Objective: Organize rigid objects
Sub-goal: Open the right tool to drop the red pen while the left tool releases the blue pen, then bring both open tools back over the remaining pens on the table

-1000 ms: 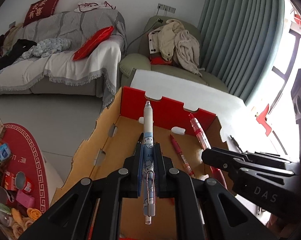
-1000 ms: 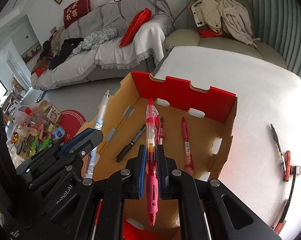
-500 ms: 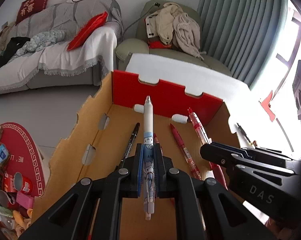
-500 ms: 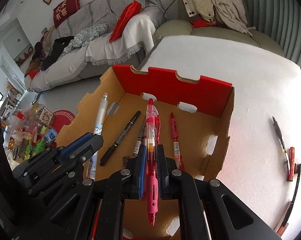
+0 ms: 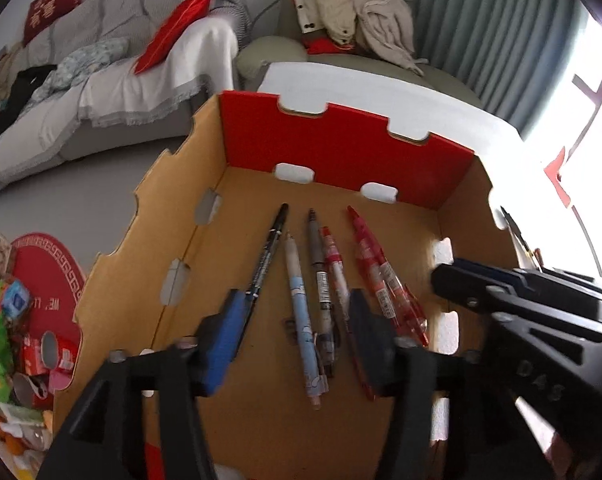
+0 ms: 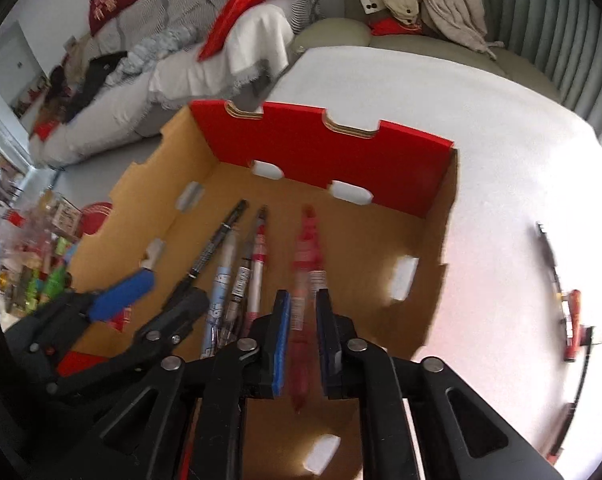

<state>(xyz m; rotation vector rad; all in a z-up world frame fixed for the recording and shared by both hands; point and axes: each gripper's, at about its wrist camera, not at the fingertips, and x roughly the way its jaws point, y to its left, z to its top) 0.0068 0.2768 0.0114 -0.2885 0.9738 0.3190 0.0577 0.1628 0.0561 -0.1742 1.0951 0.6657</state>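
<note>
A cardboard box with a red far wall [image 5: 341,152] sits on the white table; it shows in the right wrist view too [image 6: 317,140]. Several pens lie on its floor. My left gripper [image 5: 297,332] is open above them, and the white-and-blue pen [image 5: 301,312] lies loose below it beside a black marker [image 5: 267,256]. My right gripper [image 6: 303,328] has its jaws parted, and the blurred red pen [image 6: 307,280] is between them, free of the pads. Red pens [image 5: 377,272] lie to the right.
Several more pens [image 6: 573,320] lie on the white table [image 6: 481,160] right of the box. A sofa [image 5: 101,80] and an armchair with clothes [image 5: 353,12] stand behind. A red round mat with clutter [image 5: 33,304] is on the floor at left.
Both grippers moved down over the box and opened. The white-and-blue pen dropped from the left gripper onto the box floor. The red pen has left the right gripper's grip.
</note>
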